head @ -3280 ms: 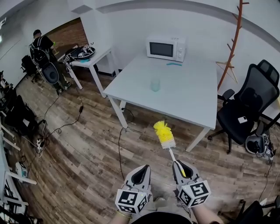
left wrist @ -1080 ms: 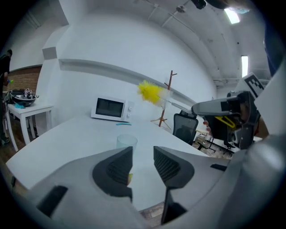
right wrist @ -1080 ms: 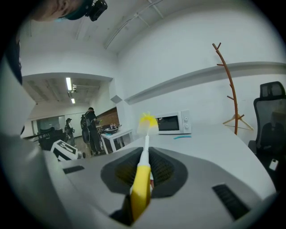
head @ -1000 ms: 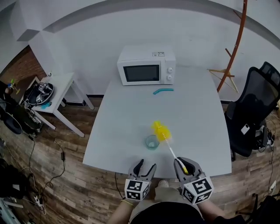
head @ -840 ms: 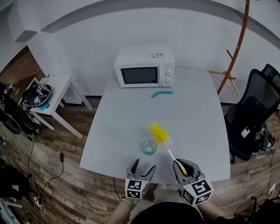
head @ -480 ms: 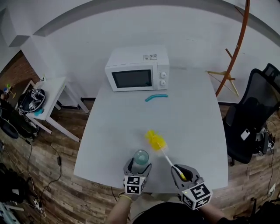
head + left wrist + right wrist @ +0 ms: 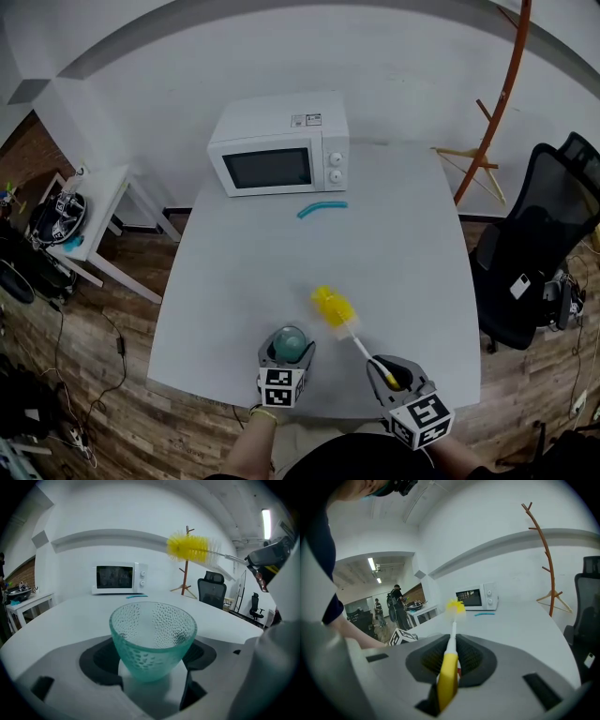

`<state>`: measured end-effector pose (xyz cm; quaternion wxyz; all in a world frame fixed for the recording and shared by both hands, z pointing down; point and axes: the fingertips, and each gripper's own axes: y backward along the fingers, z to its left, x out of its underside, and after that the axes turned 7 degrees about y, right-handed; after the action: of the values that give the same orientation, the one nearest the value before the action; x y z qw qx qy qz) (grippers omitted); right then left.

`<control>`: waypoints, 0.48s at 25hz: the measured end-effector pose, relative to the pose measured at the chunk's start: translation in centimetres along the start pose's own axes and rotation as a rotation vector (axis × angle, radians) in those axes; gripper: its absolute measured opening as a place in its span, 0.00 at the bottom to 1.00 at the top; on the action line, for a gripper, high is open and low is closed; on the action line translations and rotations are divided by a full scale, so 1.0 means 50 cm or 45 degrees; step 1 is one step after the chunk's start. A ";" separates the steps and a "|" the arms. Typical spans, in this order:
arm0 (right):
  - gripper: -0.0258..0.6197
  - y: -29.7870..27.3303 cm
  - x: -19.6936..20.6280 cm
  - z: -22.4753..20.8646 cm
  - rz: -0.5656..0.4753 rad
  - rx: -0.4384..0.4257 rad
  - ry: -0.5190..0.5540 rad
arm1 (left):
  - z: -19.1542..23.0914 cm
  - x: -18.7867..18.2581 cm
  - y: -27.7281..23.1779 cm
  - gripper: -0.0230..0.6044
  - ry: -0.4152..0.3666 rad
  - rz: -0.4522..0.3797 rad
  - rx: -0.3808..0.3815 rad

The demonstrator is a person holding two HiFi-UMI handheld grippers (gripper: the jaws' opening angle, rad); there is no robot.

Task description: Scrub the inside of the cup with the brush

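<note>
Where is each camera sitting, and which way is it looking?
Head view: on the person's head, looking steeply down at the table; the left tool, right tool and the person's arms show.
Left gripper view: rides the left tool, looking along its jaws, which have just been opening; the cup stands between them.
Right gripper view: rides the right tool, looking along jaws shut on the brush; a sleeve shows at left.
Shared: both gripper views see the microwave and the brush's yellow head.
</note>
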<state>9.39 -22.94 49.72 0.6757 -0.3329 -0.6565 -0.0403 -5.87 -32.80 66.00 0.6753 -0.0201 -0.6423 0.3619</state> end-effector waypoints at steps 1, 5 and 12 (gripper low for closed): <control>0.11 -0.001 -0.001 0.000 0.000 -0.002 0.008 | -0.002 0.001 0.002 0.66 -0.003 0.003 0.004; 0.11 -0.004 -0.004 0.004 0.003 -0.025 0.032 | -0.007 -0.010 0.016 0.66 -0.028 0.003 0.017; 0.12 -0.013 -0.009 0.019 0.037 -0.189 0.206 | 0.008 -0.063 0.050 0.66 -0.333 0.027 -0.060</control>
<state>8.17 -23.13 49.47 0.7004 -0.3872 -0.5902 -0.1057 -7.10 -32.75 62.18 0.5812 0.0047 -0.7330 0.3532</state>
